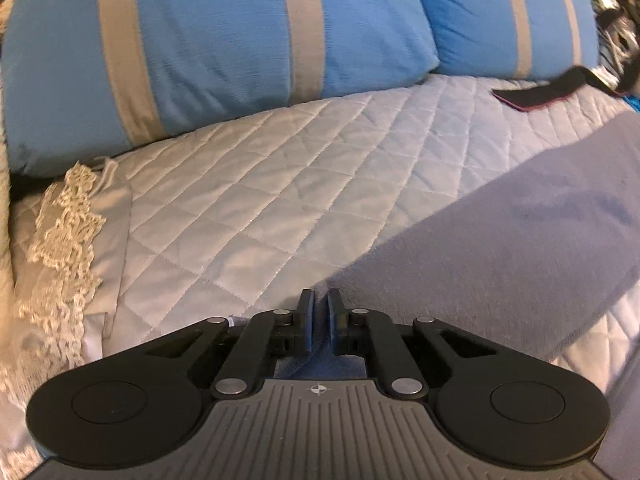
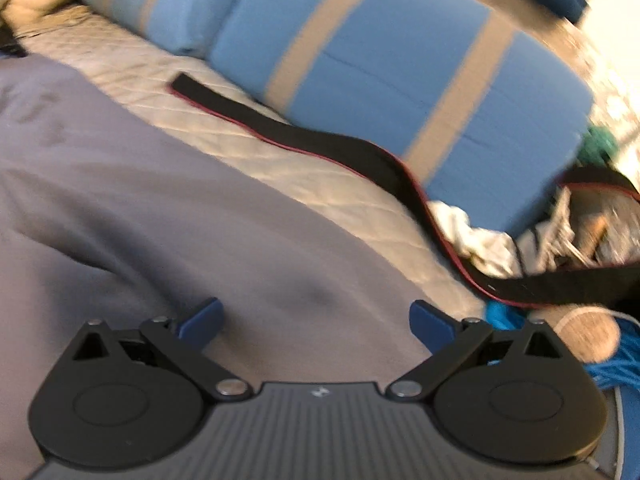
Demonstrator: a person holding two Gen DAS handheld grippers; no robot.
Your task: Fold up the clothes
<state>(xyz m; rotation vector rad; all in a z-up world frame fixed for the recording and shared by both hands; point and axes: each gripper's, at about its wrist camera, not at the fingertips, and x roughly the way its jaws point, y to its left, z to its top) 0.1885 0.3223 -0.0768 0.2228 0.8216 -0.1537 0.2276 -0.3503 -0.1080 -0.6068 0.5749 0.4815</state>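
Lying on the quilted bedspread [image 1: 248, 200], grey garment [image 1: 500, 248]; left gripper [image 1: 319, 308] clenched at its corner edge, cloth apparently pinched. Right wrist view, blurred: right gripper [image 2: 316, 320] spread wide, empty, above garment; black strap [image 2: 320, 136] beside striped pillows [image 2: 400, 60].

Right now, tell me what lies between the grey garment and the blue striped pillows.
Bare quilted bedspread, crossed only by a black strap with a red edge. The right wrist view shows both best; the grey garment stops short of the pillows.
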